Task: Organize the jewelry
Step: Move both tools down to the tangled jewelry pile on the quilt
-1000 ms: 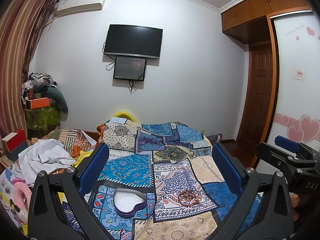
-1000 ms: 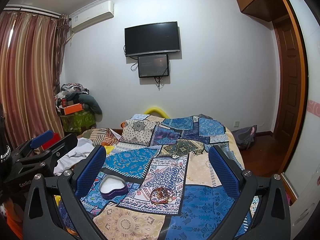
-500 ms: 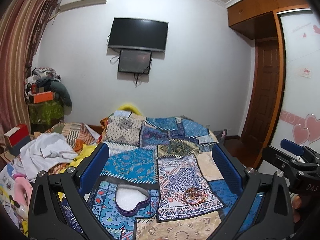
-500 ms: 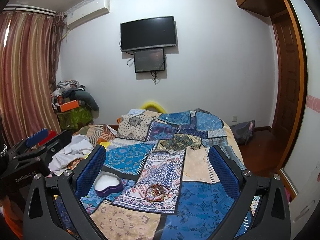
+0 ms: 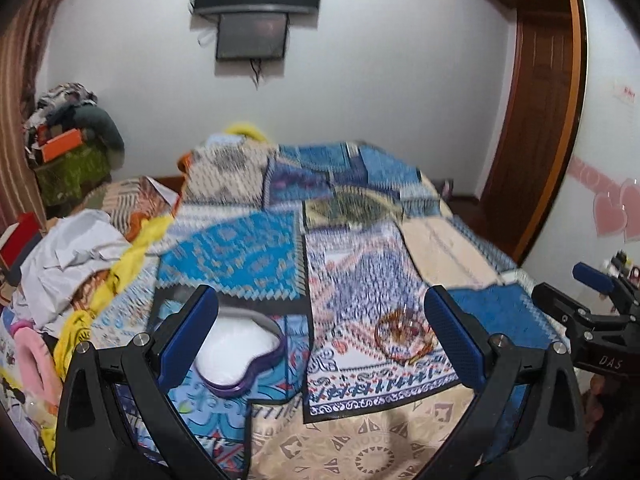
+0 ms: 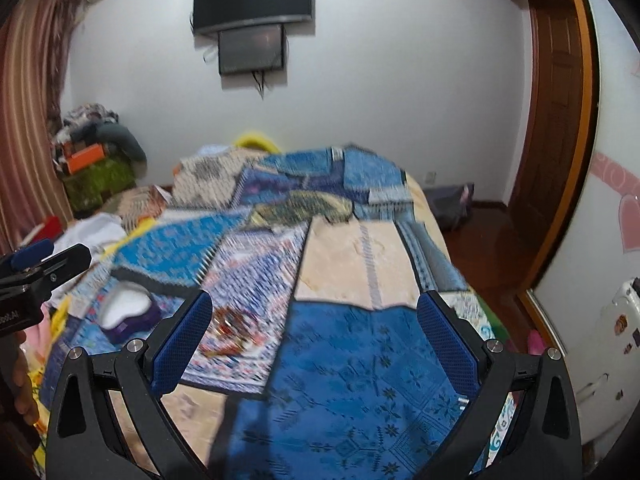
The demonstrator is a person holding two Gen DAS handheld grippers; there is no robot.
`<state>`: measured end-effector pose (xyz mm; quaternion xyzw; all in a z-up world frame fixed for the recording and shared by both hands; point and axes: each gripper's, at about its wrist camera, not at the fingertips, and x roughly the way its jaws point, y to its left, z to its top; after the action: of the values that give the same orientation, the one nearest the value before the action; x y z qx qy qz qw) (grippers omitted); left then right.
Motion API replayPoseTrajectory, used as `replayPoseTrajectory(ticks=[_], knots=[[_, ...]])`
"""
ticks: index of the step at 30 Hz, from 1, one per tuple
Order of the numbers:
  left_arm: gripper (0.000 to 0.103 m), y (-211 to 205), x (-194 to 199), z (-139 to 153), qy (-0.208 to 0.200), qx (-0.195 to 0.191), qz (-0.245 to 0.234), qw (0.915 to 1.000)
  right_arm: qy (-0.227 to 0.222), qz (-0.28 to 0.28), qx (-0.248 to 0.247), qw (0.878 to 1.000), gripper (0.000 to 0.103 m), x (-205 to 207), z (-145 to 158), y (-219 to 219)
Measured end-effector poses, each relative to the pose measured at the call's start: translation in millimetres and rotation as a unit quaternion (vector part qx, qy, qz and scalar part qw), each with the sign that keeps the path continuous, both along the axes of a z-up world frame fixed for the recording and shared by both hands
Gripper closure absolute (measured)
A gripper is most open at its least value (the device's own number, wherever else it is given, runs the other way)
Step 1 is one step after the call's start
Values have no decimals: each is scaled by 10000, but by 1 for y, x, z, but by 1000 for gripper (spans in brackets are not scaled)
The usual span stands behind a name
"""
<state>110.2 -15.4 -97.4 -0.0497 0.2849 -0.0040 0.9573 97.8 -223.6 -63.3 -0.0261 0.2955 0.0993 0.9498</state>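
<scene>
A purple heart-shaped box with a white lining lies open on the patchwork bedspread, partly behind my left gripper's left finger. A pile of beaded bracelets lies to its right. My left gripper is open and empty above the bed, between the box and the bracelets. In the right wrist view the box and the bracelets sit at the left, the bracelets just by the left finger. My right gripper is open and empty over a blue patch.
A heap of white and yellow clothes lies on the bed's left side. A wooden door and a wardrobe with pink hearts stand at the right. A TV hangs on the far wall.
Both grippers have moved forward and tilted down toward the bed. The box and the bracelets now look larger and closer. Both views are blurred by motion.
</scene>
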Motion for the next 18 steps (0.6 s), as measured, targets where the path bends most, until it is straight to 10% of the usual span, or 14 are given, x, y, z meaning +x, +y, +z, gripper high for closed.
replayPoseTrajectory(ticks=[8, 18], knots=[[6, -18, 33, -45, 669, 21, -300, 9973, 557, 122, 57, 9984, 1, 23, -32, -9], [52, -31, 61, -78, 1227, -251, -772, 9891, 1013, 538, 357, 9928, 27, 46, -54, -9]])
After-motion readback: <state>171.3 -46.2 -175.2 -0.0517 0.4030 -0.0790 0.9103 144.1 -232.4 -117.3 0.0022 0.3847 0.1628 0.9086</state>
